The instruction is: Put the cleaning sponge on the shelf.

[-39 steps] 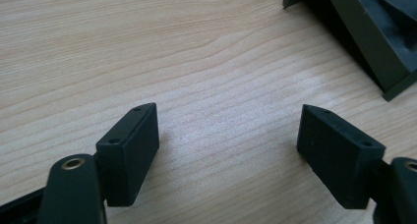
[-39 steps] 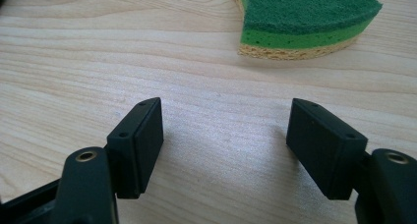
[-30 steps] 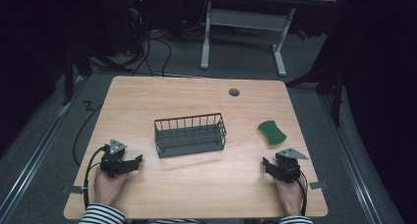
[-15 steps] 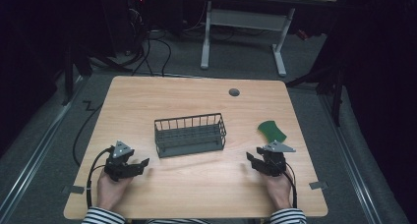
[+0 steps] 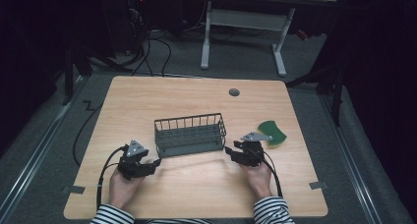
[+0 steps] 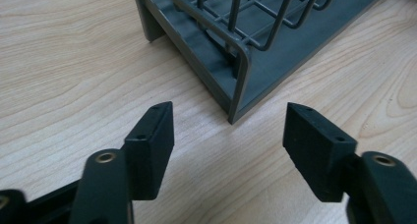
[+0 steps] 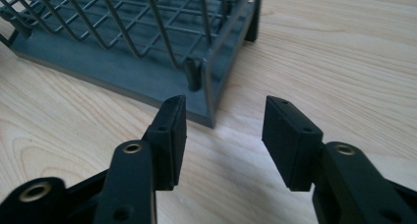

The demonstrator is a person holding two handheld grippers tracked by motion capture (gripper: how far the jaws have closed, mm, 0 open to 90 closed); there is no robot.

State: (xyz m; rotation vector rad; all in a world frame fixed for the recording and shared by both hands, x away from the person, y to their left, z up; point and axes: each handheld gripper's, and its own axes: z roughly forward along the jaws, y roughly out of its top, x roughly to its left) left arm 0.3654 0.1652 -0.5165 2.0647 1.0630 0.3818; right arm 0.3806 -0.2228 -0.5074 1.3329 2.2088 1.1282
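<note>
2 black two-jaw grippers sit nearest the camera, 1 in each hand of a person in striped sleeves. The left gripper [image 5: 150,163] hovers low over the wood near the left end of the basket, and in the left gripper view [image 6: 228,135] its jaws stand apart with nothing between them, the basket's near corner post just ahead of the gap; they have just been closing. The right gripper [image 5: 231,152] is just beside the basket's right end, and in the right gripper view [image 7: 223,126] its jaws are likewise apart and bare, having just been closing, with the basket's corner post close in front of the left jaw.

1 dark grey wire basket with a solid grey base [image 5: 189,134] stands upright between the 2 grippers, near the middle of the table; it holds nothing that can be seen.

1 green flat sponge-like pad [image 5: 273,131] lies on the wood just beyond the right gripper, apart from the basket.

1 light wooden table [image 5: 196,98] bears 1 small grey round cap [image 5: 234,92] toward its far edge. Beyond it, grey carpet, black cables and 1 white desk frame [image 5: 243,22] stand in a dark room.
</note>
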